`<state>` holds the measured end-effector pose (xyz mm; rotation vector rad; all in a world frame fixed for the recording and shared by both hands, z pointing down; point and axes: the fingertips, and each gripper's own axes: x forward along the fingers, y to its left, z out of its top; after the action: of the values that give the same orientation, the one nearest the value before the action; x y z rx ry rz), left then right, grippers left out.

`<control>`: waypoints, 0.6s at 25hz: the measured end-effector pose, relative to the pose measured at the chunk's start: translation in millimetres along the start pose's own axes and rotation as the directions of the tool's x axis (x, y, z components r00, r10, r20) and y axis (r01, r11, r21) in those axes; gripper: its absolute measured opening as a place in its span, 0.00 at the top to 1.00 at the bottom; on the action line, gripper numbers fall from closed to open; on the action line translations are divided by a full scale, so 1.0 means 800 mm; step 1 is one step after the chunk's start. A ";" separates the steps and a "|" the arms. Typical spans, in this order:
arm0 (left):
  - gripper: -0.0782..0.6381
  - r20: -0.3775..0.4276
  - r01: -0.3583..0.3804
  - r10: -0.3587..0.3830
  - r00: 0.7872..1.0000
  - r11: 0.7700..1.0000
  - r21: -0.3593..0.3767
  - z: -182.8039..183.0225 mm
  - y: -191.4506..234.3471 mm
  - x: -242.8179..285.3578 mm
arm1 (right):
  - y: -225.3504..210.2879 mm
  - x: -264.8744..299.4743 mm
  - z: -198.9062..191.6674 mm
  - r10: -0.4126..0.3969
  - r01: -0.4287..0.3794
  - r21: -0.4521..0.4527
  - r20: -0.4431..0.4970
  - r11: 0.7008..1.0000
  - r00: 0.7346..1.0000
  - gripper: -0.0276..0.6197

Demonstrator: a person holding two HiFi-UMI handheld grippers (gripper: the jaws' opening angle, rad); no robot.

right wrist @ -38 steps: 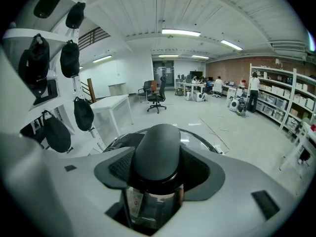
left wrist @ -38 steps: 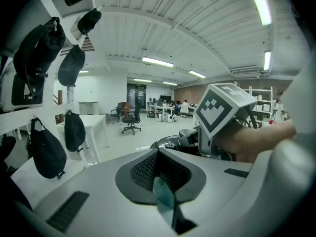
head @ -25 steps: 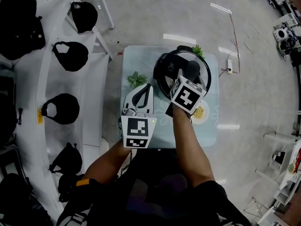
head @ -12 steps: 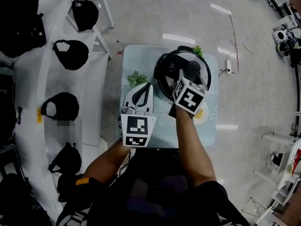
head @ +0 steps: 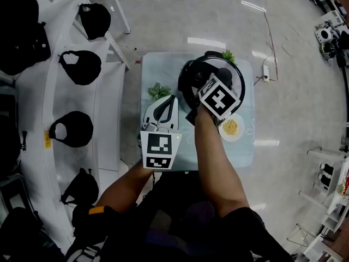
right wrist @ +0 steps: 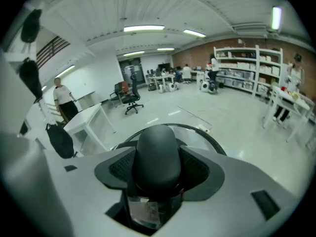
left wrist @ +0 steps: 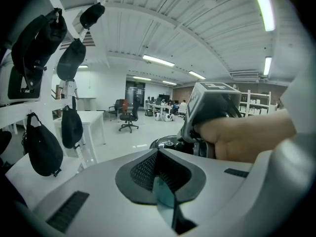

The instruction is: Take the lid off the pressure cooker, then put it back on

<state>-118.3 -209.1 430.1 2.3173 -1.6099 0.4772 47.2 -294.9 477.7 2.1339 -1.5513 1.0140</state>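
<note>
Lid knob (right wrist: pixel 158 152) fills just-closing jaws of right gripper (right wrist: pixel 158 168), near table edge (head: pixel 163 59).

The pressure cooker (head: pixel 188 86) stands toward the far side of the surface (head: pixel 155 64), right of its middle. Its lid (head: pixel 238 85) sits on top, with the knob (right wrist: pixel 158 154) at the lid's centre. One sprig of greens (head: pixel 158 90) lies just left of the cooker, and another (head: pixel 229 56) lies behind it by the far edge. A plate (head: pixel 240 131) holding food (head: pixel 231 126) lies nearer, just before the cooker's right side. Left of the surface runs a rack (head: pixel 52 81) hung with bags (head: pixel 82 67). On the floor (head: pixel 294 91) to the right lies a power strip (head: pixel 266 74).
</note>
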 end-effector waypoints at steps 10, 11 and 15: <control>0.88 0.007 -0.009 0.009 1.000 1.000 -0.014 0.004 0.016 -0.007 | -0.001 -0.009 0.007 -0.069 0.070 0.118 -0.013 0.991 0.998 0.51; 0.88 0.008 -0.011 0.011 1.000 1.000 -0.016 0.004 0.018 -0.008 | 0.001 -0.013 0.013 -0.067 0.066 0.104 0.005 0.992 0.998 0.52; 0.88 0.022 -0.024 0.024 0.999 0.999 -0.026 0.008 0.026 -0.016 | 0.019 -0.037 0.042 -0.025 0.021 0.045 0.078 0.999 0.997 0.52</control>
<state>-141.4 -208.4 419.6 2.2949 -1.6463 0.4341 40.4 -300.4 431.1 2.2413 -1.5496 0.9768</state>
